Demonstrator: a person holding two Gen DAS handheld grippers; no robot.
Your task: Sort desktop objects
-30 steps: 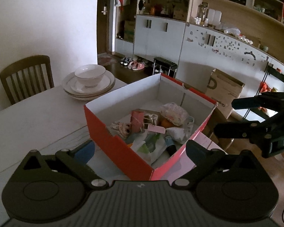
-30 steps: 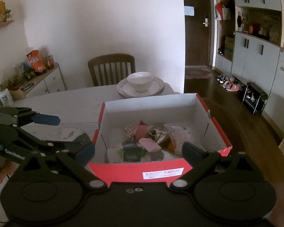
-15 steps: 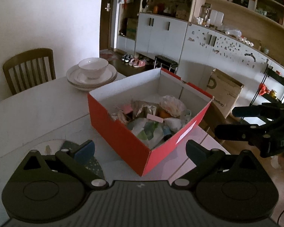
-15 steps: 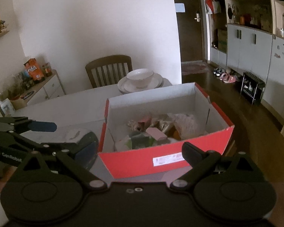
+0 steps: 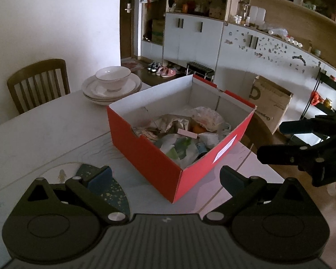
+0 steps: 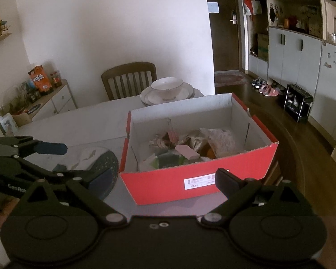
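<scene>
A red shoebox [image 5: 145,154] [image 6: 168,180] with a white inside stands open on the pale table. It holds several small things: a pink block [image 5: 187,132] [image 6: 187,152], a crumpled plastic bag [image 5: 206,115] [image 6: 221,137], and a green and white packet [image 5: 179,145]. My left gripper [image 5: 164,177] [image 6: 65,161] hovers open and empty in front of the box's near corner. My right gripper [image 6: 163,177] [image 5: 286,141] is open and empty too, level with the box's labelled short side. Neither touches the box.
A dark speckled round mat [image 5: 109,192] [image 6: 106,162] lies on the table left of the box. Stacked plates with a bowl [image 5: 112,83] [image 6: 166,89] sit at the far edge before a wooden chair [image 5: 38,78] [image 6: 128,77]. A cardboard carton [image 5: 271,103] stands on the floor.
Both grippers have drawn back from the box, so it sits farther off and the round mat has come into view. Both stay open and empty.
</scene>
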